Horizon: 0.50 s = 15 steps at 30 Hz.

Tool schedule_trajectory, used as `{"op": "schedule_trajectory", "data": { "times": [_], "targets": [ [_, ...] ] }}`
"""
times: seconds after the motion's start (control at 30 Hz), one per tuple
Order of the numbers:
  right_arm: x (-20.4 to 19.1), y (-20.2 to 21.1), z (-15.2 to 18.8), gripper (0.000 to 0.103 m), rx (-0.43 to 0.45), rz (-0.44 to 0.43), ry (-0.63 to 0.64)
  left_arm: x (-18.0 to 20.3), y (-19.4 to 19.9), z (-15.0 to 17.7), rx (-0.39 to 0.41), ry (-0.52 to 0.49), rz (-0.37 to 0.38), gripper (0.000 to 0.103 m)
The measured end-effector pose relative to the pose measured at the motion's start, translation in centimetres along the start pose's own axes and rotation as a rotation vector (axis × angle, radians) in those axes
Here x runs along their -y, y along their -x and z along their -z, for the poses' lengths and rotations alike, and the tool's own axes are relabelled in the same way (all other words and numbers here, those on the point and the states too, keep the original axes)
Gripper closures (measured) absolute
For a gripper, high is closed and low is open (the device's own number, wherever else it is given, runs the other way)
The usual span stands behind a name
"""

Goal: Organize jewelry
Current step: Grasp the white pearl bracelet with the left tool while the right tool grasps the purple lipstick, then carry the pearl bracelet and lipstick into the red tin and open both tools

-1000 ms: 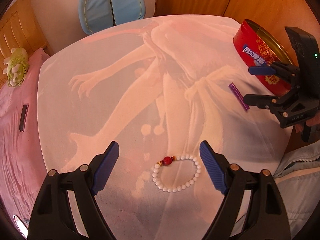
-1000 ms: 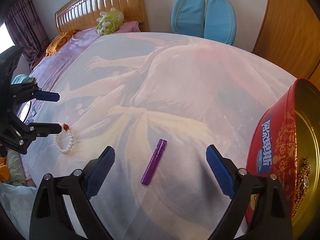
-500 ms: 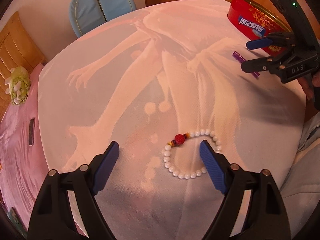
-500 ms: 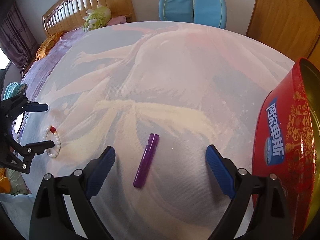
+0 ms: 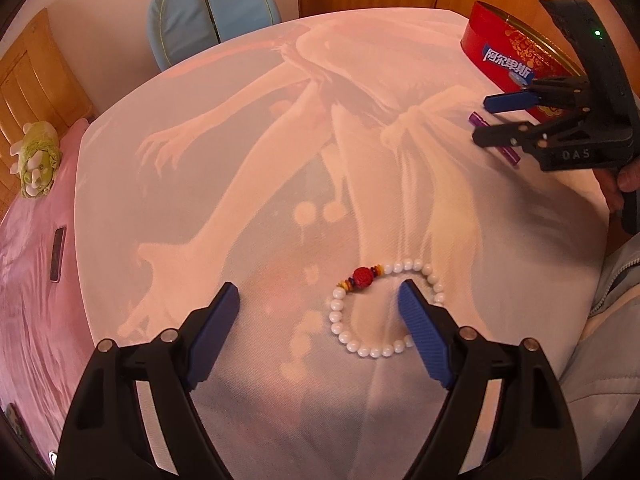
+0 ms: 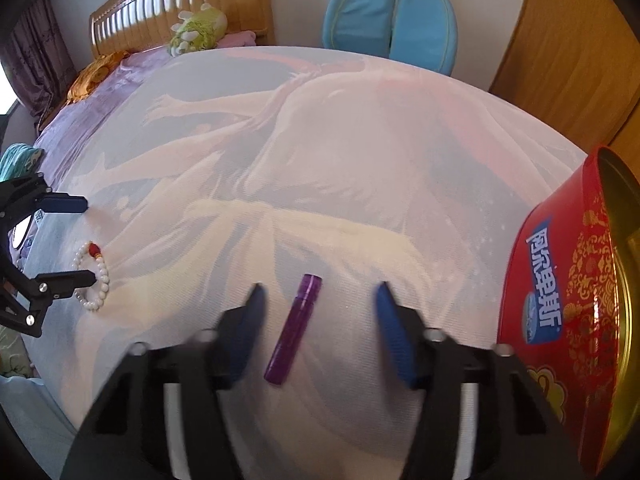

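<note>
While both jaws have just been closing, ungripped, right hand-held gripper straddles purple tube beside red tin.

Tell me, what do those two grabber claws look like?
Both are black plastic claws with silver screws at the joints and ribbed blue pads inside each finger. The left gripper shows this up close. The right gripper has white letters "DAS" on its side and a tiny green light on its black handle. A pale blue jacket sleeve is worn.
</note>
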State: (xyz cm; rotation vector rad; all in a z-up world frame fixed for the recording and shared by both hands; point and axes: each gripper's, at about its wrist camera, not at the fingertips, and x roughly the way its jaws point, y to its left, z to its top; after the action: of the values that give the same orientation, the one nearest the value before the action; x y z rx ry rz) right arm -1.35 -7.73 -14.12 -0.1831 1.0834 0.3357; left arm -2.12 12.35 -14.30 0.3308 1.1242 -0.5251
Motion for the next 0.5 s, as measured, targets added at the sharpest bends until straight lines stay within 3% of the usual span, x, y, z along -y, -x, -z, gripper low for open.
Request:
{"op": "schedule_trajectory", "data": {
  "times": [0.03,0.07,0.37,0.5],
  "targets": [
    [-0.4,0.0,-0.1,0.092,-0.01,-0.014,0.021,0.4,0.2,-0.3,0.014,-0.03,0.012,0.057],
    [-0.9,0.0,-0.2,0.092,-0.022,-0.011,0.045,0.9,0.4,-0.3,0.015,-0.057,0.022,0.098],
    [-0.6,0.0,-0.4,0.092,-0.029,-0.026,0.019,1.1,0.2,-0.6,-0.002,-0.03,0.025,0.097],
    [0.0,1.3,-0.3,0.092,0.005,-0.087,-0.041,1.0,0.9,-1.4,0.022,0.01,0.041,0.097]
  ]
}}
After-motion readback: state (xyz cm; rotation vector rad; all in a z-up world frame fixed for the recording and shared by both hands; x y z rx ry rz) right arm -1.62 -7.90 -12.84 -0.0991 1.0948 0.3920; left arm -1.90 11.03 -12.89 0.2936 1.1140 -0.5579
